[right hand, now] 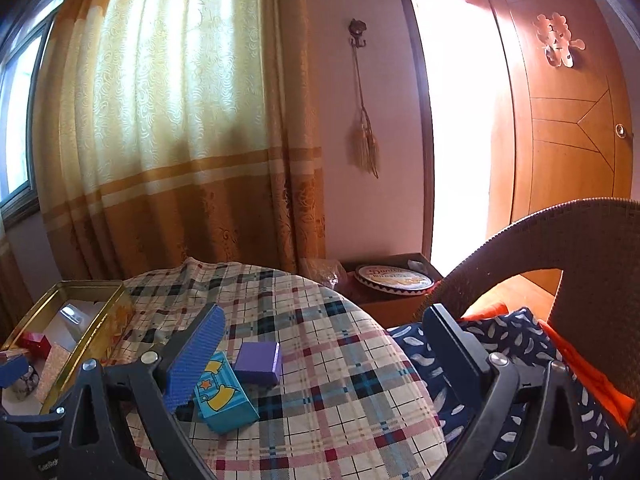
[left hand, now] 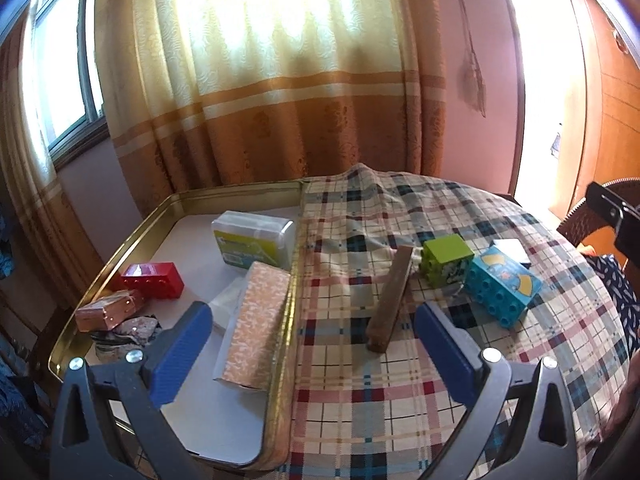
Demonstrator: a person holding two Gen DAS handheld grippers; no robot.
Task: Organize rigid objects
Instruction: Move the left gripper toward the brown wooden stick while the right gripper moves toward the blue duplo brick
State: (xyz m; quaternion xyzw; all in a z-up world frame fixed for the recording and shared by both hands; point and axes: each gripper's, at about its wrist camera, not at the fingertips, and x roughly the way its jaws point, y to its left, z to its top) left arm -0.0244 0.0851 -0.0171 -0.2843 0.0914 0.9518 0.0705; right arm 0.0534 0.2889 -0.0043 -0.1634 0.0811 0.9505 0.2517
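Checked cloth [left hand: 400,400] covers the table, with a gold tin [left hand: 286,320] at the left of the left wrist frame already holding a red brick [left hand: 154,280] and boxes. The left gripper [left hand: 312,344] is held with jaws spread wide and nothing between them; the right gripper [right hand: 320,352] is likewise spread and empty. A brown stick [left hand: 390,300] lies flat on the cloth at frame centre, just right of the tin, apart from a green block [left hand: 444,260]. Its long axis runs from lower left to upper right, the near end pointing toward the camera. It is judged the next pick: the jaws should be closed across its narrow width near mid-length, so it stays level when lifted into the tin
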